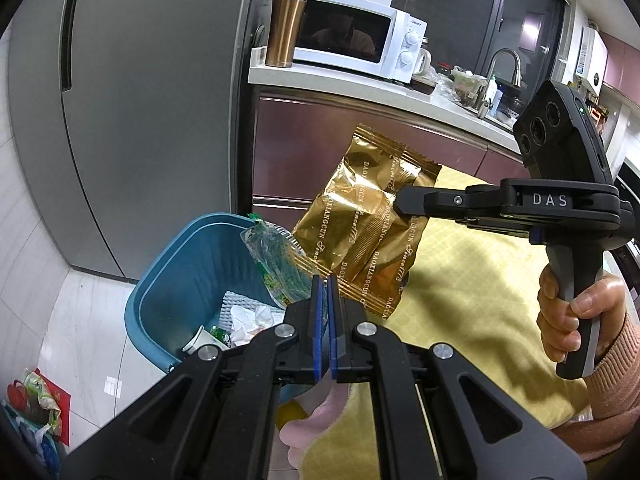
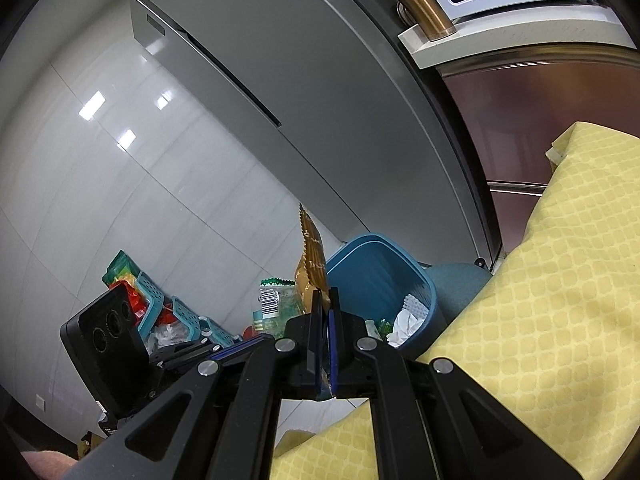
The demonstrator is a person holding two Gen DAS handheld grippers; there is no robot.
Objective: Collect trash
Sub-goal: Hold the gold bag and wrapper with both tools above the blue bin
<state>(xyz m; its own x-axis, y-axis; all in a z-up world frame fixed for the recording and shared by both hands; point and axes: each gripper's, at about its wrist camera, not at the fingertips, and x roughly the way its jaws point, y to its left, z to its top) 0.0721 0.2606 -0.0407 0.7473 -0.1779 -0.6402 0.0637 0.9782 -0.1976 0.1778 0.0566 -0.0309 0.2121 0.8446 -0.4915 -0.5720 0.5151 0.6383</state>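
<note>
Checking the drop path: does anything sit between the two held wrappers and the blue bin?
Nothing visible does. The gold wrapper and green wrapper hang over the open blue bin, which holds only low-lying trash.

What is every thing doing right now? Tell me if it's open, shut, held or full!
left gripper: shut on the green wrapper
green wrapper: held over the bin
right gripper: shut on the gold wrapper
gold wrapper: held up, crumpled
blue trash bin: open, holds some trash
microwave: door shut
copper tumbler: upright, lid on
</note>
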